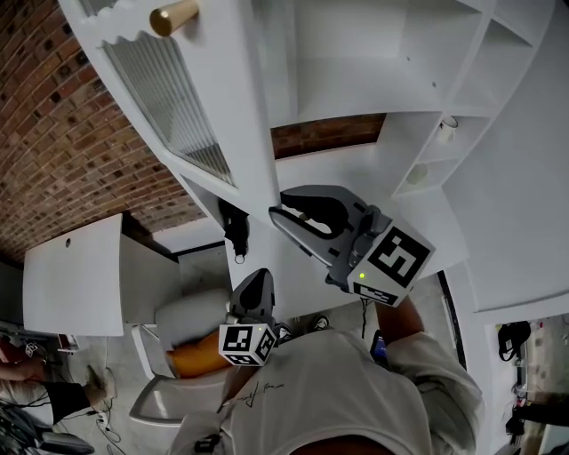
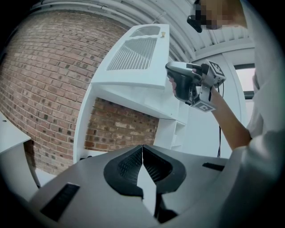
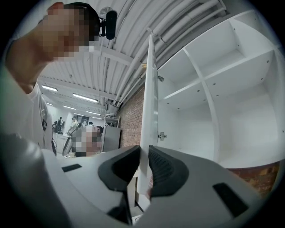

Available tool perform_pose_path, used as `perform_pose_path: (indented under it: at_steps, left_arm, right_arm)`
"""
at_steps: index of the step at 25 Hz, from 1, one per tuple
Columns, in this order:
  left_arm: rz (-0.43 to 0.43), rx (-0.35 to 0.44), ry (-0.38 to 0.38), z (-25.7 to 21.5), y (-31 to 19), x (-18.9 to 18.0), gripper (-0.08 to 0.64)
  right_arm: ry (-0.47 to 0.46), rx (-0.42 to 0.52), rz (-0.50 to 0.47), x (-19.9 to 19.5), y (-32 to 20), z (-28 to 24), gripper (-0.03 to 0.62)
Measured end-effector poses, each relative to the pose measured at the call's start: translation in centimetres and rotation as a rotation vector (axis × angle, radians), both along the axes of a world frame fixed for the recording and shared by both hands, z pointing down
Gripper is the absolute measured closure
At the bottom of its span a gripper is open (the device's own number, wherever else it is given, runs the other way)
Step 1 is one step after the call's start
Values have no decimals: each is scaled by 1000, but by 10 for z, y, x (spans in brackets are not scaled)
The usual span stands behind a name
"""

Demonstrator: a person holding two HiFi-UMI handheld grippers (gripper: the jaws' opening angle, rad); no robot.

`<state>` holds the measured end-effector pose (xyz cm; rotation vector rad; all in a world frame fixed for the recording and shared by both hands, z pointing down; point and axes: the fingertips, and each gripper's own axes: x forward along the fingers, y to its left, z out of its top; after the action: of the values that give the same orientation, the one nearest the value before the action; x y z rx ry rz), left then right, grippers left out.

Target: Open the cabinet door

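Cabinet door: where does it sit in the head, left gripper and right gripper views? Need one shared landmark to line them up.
Head view: cabinet door upper left, slanting down to centre, ribbed panel showing.
Left gripper view: upper centre, tilted, ribbed panel showing.
Right gripper view: edge-on, a thin vertical strip at centre, clamped in the right gripper.
Shared landmark: brick wall, in all three.

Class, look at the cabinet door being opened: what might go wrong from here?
The right gripper holds the cabinet door by its thin edge, not the brass knob, so it may slip off. The brick wall lies behind the open door; swinging it further might bang it.
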<state>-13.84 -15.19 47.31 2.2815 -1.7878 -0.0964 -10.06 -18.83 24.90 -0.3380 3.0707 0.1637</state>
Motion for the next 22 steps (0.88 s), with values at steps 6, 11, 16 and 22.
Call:
perform_pose_path:
  at_steps: [6, 11, 16, 22]
  left_arm:
    - [6, -6, 1, 2, 1, -1, 543]
    - [0, -2, 0, 1, 1, -3, 543]
    - [-8, -5, 0, 1, 5, -3, 543]
    - [-14, -8, 5, 1, 8, -4, 543]
  right_arm:
    - [-2, 2, -52, -6, 15, 0, 518]
    - [-15, -1, -104, -13, 26, 0, 517]
    - [-12, 12, -143, -15, 34, -1, 514]
    - [-13, 22, -193, -22, 44, -1, 511]
